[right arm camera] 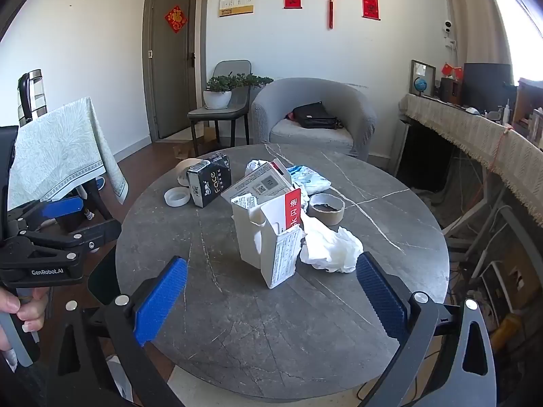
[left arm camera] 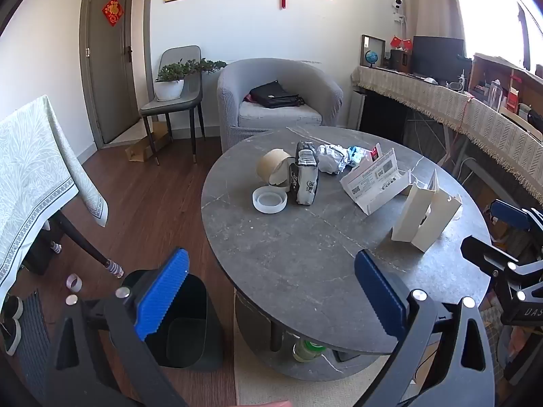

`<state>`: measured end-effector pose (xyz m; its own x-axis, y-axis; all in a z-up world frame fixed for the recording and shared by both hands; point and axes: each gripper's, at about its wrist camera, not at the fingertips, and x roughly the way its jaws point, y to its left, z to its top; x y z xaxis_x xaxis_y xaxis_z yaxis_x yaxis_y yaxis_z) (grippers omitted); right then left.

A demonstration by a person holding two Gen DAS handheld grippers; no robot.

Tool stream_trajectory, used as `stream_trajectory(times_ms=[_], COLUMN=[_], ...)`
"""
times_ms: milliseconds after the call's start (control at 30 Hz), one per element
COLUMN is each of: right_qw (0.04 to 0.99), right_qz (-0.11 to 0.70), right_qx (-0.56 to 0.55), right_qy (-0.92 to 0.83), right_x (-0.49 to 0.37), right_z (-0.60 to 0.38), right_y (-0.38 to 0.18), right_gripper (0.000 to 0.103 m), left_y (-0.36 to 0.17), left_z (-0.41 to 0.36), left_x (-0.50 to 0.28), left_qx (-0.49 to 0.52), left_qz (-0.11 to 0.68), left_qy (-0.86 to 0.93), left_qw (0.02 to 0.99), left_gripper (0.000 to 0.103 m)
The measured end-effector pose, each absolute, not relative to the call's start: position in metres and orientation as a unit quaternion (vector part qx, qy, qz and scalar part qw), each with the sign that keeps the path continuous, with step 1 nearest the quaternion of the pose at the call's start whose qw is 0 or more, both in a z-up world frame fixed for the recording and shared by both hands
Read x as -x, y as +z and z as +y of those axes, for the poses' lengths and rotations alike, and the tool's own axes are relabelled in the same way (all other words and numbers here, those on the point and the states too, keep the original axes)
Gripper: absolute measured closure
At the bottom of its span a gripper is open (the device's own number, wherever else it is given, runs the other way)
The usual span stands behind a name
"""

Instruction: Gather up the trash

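Observation:
A round grey table [left arm camera: 298,247] [right arm camera: 258,332] holds trash: a torn white carton [right arm camera: 268,237] [left arm camera: 424,217], crumpled white tissue [right arm camera: 331,246], a black tissue pack [right arm camera: 210,183] [left arm camera: 305,176], a flattened printed box [left arm camera: 371,179] [right arm camera: 261,183], tape rolls [right arm camera: 326,207] [left arm camera: 273,166], a white lid [left arm camera: 269,200] [right arm camera: 176,196] and crumpled paper [left arm camera: 331,157]. A black bin [left arm camera: 185,322] stands on the floor left of the table. My left gripper [left arm camera: 271,296] is open and empty over the table's near edge. My right gripper [right arm camera: 271,300] is open and empty just before the carton.
A grey armchair [left arm camera: 278,98] with a black bag stands behind the table. A chair with a potted plant [left arm camera: 173,81] is by the door. A cloth-covered table [left arm camera: 34,169] is at left, a long draped desk [left arm camera: 441,98] at right. Cables lie on the floor at right [right arm camera: 475,237].

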<state>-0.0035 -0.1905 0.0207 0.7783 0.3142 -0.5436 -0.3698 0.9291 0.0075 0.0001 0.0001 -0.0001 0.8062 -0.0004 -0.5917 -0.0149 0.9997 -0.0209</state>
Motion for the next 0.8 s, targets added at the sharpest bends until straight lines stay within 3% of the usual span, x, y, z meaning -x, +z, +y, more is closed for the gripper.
stream_trajectory(times_ms=[800], right_qw=[0.941], right_qz=[0.277], right_qx=[0.040], right_qy=[0.192], right_x=[0.0034], right_z=[-0.1904], right_y=[0.0223], right_gripper=[0.003], left_y=[0.0013], left_z=[-0.0036], left_x=[0.0020], left_qx=[0.003], left_qz=[0.305], left_qy=[0.004], left_qw=[0.952], left_gripper=[0.003])
